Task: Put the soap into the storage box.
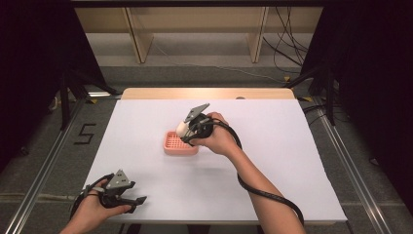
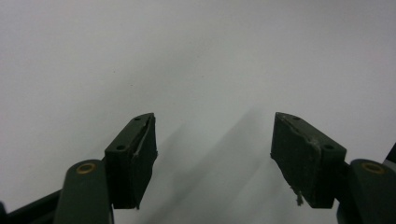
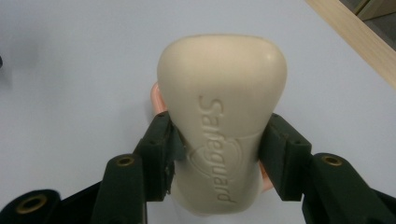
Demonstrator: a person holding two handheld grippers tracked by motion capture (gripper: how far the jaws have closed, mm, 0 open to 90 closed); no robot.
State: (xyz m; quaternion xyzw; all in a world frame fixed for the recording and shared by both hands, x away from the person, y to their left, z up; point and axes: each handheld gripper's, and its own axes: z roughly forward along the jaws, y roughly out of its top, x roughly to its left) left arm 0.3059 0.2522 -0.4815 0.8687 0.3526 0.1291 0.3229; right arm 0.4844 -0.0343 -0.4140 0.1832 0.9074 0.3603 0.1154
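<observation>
At frame centre: right hand-held gripper (image 1: 187, 127) clamps soap bar (image 3: 219, 116) above pink soap dish (image 1: 173, 145) | step: placing | next: lower, release | left hand-held gripper (image 1: 136, 201) open, empty, lower left on tabletop (image 1: 272, 161)

White table sheet (image 1: 292, 161), wooden shelf frame (image 1: 195, 29), loose floor cables (image 1: 287, 48).

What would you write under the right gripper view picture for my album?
The right gripper pinches a cream soap bar above a pink tray.
</observation>
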